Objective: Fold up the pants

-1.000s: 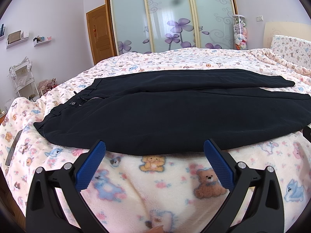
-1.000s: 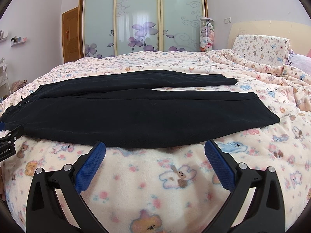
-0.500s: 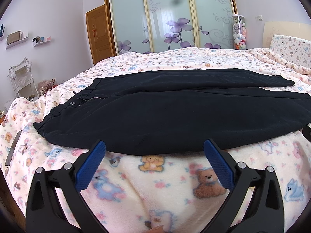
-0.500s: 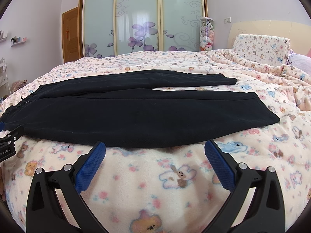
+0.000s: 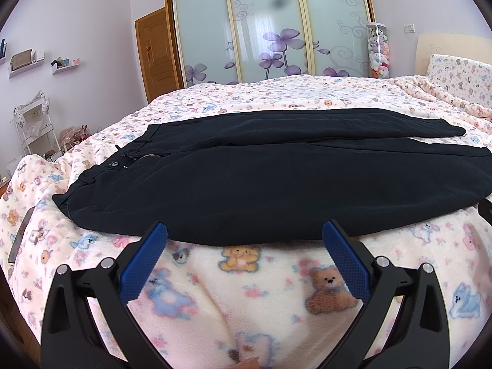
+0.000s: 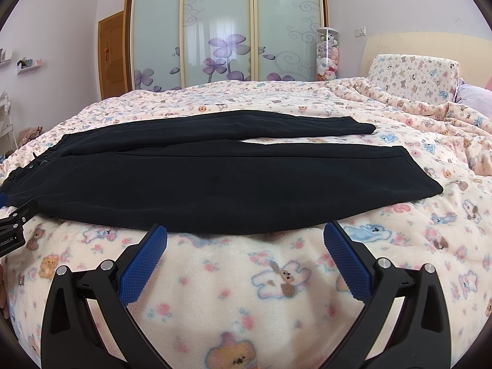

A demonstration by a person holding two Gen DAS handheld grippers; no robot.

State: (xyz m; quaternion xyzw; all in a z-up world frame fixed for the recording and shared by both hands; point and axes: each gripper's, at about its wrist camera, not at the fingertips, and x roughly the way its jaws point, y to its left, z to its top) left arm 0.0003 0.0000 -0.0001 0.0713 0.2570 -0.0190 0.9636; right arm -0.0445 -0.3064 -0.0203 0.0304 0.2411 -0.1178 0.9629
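Note:
Black pants [image 5: 261,184] lie flat across the bed, waistband to the left, both legs running right, the far leg a little apart from the near one. They also show in the right wrist view [image 6: 215,178]. My left gripper [image 5: 244,233] is open and empty, its blue pads just short of the near hem line. My right gripper [image 6: 245,233] is open and empty at the near edge of the near leg. The left gripper's body shows at the left edge of the right wrist view [image 6: 13,224].
The bed is covered by a pink teddy-print blanket [image 5: 246,292]. A pillow [image 6: 412,77] and headboard stand at the right. Sliding wardrobe doors [image 5: 270,27], a wooden door [image 5: 156,55] and a white rack [image 5: 33,126] stand beyond the bed.

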